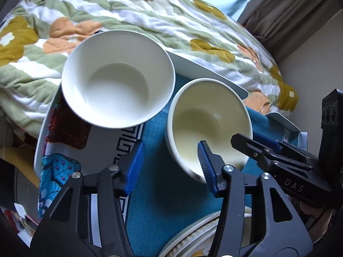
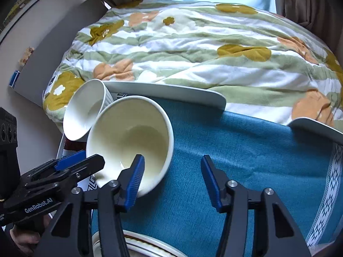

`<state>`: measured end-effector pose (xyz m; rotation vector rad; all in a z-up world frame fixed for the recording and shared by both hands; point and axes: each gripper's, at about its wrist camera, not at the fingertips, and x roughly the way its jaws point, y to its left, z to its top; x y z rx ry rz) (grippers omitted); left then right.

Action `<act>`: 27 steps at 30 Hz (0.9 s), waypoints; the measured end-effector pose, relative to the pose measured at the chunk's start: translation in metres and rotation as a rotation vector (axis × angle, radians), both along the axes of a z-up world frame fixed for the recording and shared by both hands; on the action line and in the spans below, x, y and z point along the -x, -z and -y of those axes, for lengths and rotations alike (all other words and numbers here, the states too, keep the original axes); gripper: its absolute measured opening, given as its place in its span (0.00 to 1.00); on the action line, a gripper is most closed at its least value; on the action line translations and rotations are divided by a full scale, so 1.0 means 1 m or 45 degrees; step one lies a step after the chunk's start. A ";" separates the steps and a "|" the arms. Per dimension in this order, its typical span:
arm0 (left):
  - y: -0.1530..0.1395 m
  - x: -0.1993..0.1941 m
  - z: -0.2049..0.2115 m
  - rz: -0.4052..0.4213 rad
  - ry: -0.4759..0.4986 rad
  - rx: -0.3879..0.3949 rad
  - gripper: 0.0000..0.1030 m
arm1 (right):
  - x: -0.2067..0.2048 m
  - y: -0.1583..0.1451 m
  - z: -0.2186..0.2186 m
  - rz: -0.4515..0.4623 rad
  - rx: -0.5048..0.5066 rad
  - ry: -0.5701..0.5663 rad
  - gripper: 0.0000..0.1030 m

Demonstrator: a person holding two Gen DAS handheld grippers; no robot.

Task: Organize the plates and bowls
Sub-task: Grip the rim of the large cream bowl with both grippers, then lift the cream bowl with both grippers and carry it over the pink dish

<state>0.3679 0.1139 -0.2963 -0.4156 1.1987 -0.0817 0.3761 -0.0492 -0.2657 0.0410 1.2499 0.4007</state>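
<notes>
A cream bowl (image 1: 205, 120) stands on a blue cloth (image 1: 158, 192). A larger white bowl (image 1: 118, 77) sits to its left on a patterned plate (image 1: 103, 147). My left gripper (image 1: 169, 167) is open, its right finger inside the cream bowl's near rim. The right gripper (image 1: 265, 147) comes in from the right beside that bowl. In the right wrist view my right gripper (image 2: 171, 175) is open, its left finger inside the cream bowl (image 2: 130, 137). The white bowl (image 2: 85, 111) stands behind it. The left gripper (image 2: 70, 167) shows at the left.
A flowered quilt (image 2: 193, 49) covers the bed behind. Flat white plates (image 2: 171, 94) lie at the cloth's far edge, another at the right (image 2: 317, 128). A rimmed plate (image 1: 199, 235) lies under the grippers at the near edge. Curtains (image 1: 285, 19) hang at the back.
</notes>
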 end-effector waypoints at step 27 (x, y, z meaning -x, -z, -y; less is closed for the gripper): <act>-0.080 0.030 0.058 0.178 0.136 -0.131 0.13 | 0.033 -0.060 0.038 0.108 -0.076 0.044 0.16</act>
